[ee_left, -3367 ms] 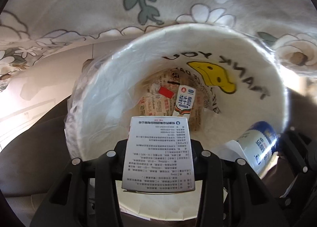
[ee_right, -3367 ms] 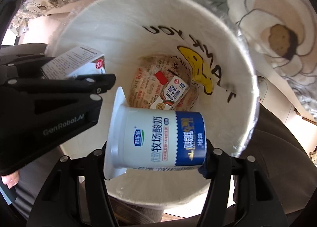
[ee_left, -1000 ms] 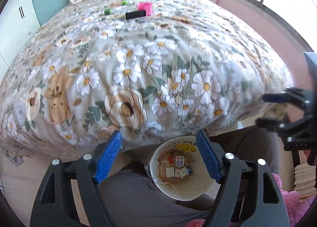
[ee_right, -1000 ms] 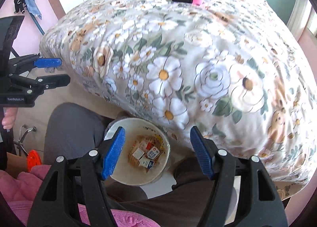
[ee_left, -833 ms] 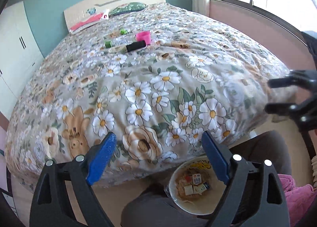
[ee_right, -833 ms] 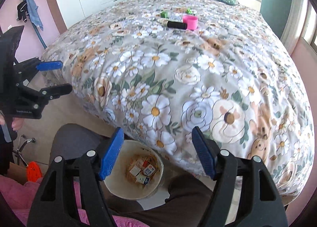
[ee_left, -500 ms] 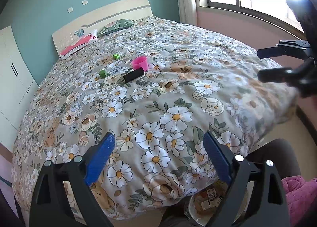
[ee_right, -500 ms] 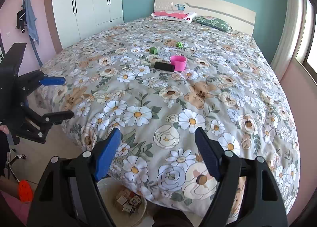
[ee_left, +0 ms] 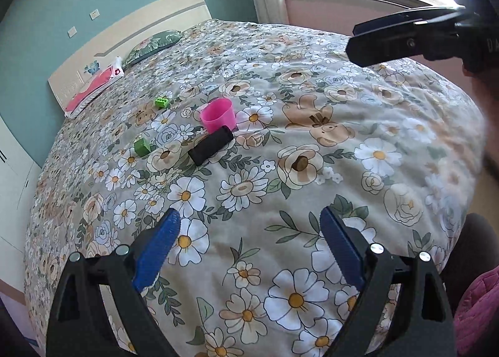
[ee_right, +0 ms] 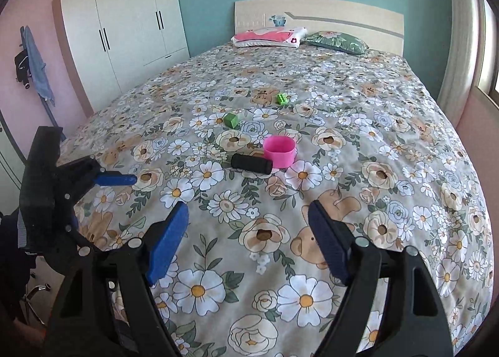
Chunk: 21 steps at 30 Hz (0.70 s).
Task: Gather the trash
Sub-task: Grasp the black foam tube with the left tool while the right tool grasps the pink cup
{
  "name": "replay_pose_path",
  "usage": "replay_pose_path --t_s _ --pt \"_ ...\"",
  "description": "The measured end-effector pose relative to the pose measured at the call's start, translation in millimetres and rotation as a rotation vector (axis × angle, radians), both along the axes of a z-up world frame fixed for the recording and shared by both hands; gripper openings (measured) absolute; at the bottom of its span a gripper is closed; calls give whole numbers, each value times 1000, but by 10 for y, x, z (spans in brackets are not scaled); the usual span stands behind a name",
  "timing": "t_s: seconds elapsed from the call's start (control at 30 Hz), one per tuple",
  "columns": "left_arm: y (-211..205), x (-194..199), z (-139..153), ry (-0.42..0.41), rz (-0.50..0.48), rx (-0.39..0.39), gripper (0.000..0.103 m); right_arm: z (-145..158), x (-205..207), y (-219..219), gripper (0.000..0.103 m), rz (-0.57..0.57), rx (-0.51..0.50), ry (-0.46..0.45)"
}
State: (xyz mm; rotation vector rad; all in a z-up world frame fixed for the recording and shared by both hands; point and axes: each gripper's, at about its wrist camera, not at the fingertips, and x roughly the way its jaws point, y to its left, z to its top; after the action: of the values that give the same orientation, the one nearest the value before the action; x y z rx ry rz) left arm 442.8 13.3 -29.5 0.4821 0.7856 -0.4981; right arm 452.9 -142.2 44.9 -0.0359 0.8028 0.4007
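Left wrist view shows the left gripper [ee_left: 249,232] raised over the floral bedspread [ee_left: 312,169], jaws wide apart and empty; the white trash bin with its cartons, visible half a second ago, has dropped out of frame. Farther right on the bed, two green blocks [ee_right: 230,120], a black cylinder [ee_right: 251,163] touching a pink plastic cup [ee_right: 279,151], then the right gripper [ee_right: 248,226], equally spread and empty.
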Motion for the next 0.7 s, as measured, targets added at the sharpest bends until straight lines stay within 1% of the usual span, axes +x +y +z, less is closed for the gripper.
replay_pose_path --t_s 0.1,0.2,0.3,0.4,0.5,0.7 --pt "5 325 -74 21 -37 -25 92 -144 405 88 78 -23 8 13" --pt "41 659 -154 45 -50 -48 92 -341 799 146 78 -49 15 34" --pt "70 946 -249 42 -66 -53 92 -576 1188 218 78 -57 4 72" --pt "103 1218 -358 52 -77 -70 92 -797 1518 316 78 -57 -21 85" --pt "122 1456 -485 74 -89 -87 92 -993 1794 416 78 -49 -50 93" --pt "68 1797 -766 88 -116 -80 92 -1400 2219 520 78 -52 -119 122"
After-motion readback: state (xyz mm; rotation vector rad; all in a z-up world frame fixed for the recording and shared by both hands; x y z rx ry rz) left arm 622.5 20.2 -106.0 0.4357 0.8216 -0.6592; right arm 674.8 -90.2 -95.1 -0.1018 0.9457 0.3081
